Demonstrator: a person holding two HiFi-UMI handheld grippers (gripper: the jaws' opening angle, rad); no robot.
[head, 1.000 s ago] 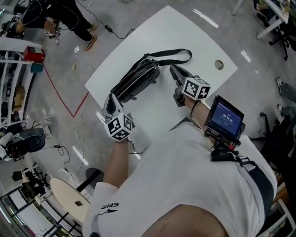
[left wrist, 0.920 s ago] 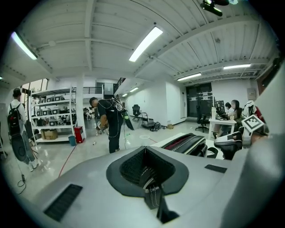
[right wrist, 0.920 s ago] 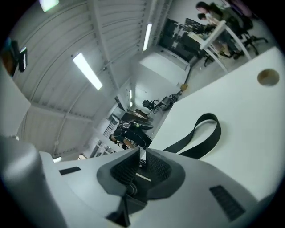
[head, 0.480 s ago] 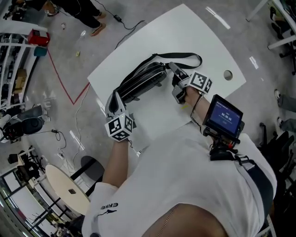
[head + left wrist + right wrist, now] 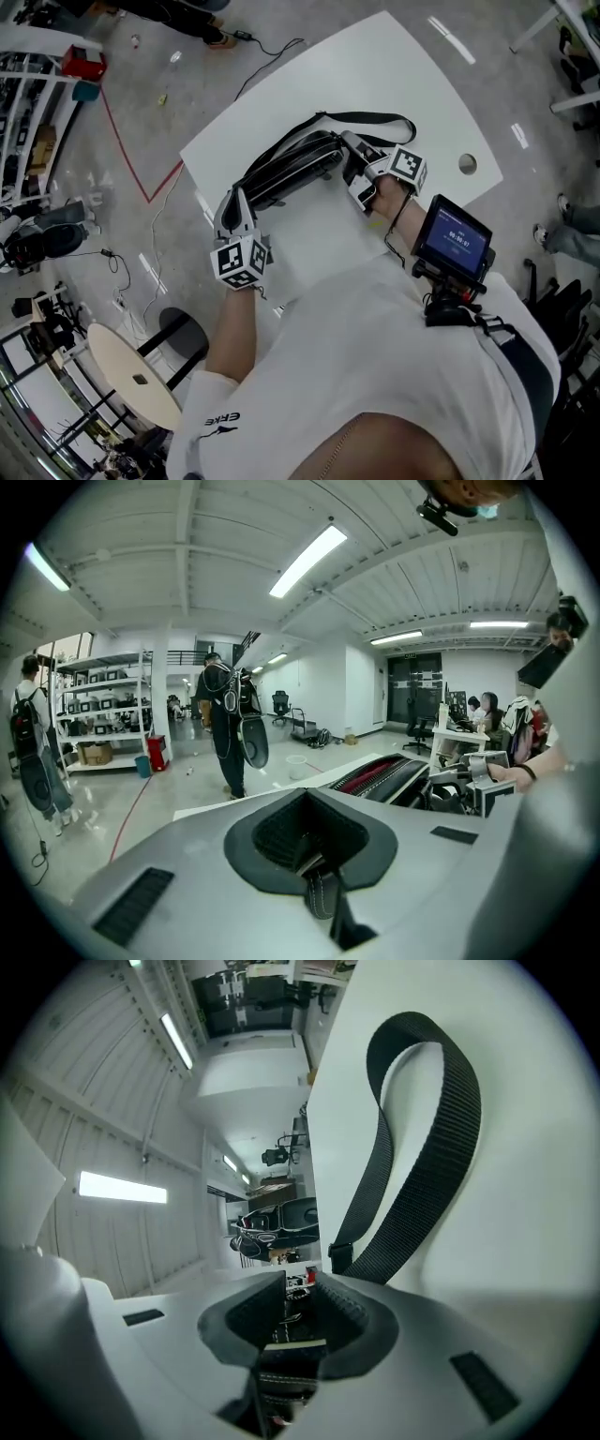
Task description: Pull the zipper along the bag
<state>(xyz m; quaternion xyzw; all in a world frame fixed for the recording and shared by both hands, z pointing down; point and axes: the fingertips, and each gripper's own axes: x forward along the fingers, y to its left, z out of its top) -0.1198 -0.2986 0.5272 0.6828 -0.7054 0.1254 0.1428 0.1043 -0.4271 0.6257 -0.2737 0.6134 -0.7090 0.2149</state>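
Probably most at risk of losing the zipper pull (image 5: 286, 1358): seemingly that, a small stitched piece, pinched thinly in the right tongs (image 5: 352, 148), narrowed down onto it at the end of the bag (image 5: 291, 169) nearest the round hole (image 5: 467, 164) in the worktop (image 5: 394, 75), and so liable to slide out under a jerk or a pull angled off the line of the teeth. Could equally drag the whole bag across the worktop instead of running the slider, if let go by the left tongs (image 5: 234, 197), clamped shut on a stitched end tab (image 5: 321, 892) at the end farthest from the hole. Might snag as well on the strap (image 5: 422, 1147), looped flat just beyond the right tongs and nearer the hole than the bag's body. Lies flat, well apart from the hole, long axis on a diagonal: strap end toward the hole's side of the worktop, tab end pointing away from it. Shows red lining (image 5: 380, 772) between parted zip edges in the left gripper view, so judged open along the middle at least. Best pulled straight along that axis, away from the hole, with the far end held taut.
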